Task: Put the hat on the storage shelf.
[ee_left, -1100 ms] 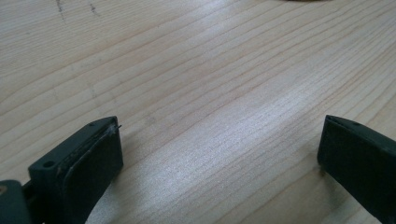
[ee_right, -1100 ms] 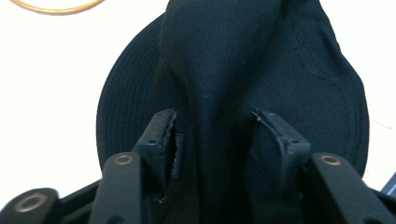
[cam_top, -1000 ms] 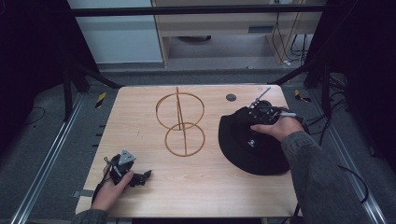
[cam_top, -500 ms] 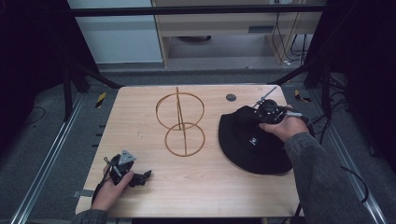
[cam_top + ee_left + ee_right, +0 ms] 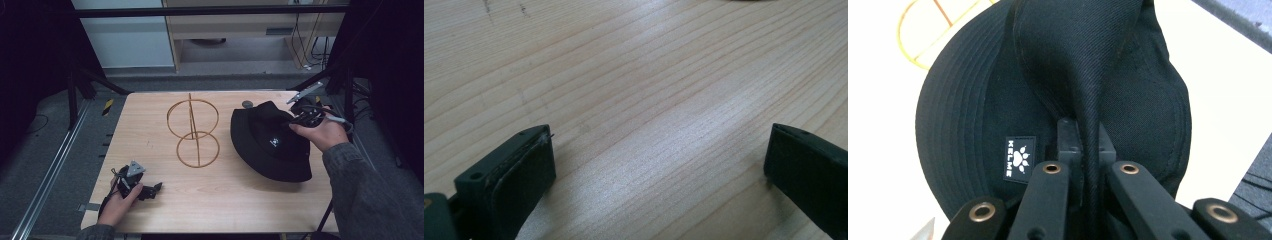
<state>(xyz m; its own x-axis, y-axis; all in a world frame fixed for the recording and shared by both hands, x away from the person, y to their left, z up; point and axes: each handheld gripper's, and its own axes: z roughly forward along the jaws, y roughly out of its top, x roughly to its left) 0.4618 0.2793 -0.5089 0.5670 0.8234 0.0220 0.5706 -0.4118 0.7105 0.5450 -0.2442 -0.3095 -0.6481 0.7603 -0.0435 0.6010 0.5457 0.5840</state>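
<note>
We have the black bucket hat [image 5: 270,142] lying on the right half of the wooden worktop [image 5: 150,130], brim spread flat toward us, and the right tool [image 5: 295,120] sits at its far right edge, in the person's right hand [image 5: 322,132]. Along that tool's own view we see the jaws pressed together with a fold of the hat's black cloth [image 5: 1088,90] pinched between them, the fabric drawn up into a ridge from the grip, and a small white paw-print label [image 5: 1020,159] just left of the jaws; they have just been closing, and the cloth is between them now. Left of the hat, close by but apart from it, stands a gold wire stand [image 5: 192,131] of two rings joined by an upright rod. A small dark round disc [image 5: 247,104] lies on the worktop just behind the hat. Down at the near left corner, the left tool [image 5: 150,190] rests low on the wood in the left hand [image 5: 117,205], its jaws spread wide with bare worktop between them.
</note>
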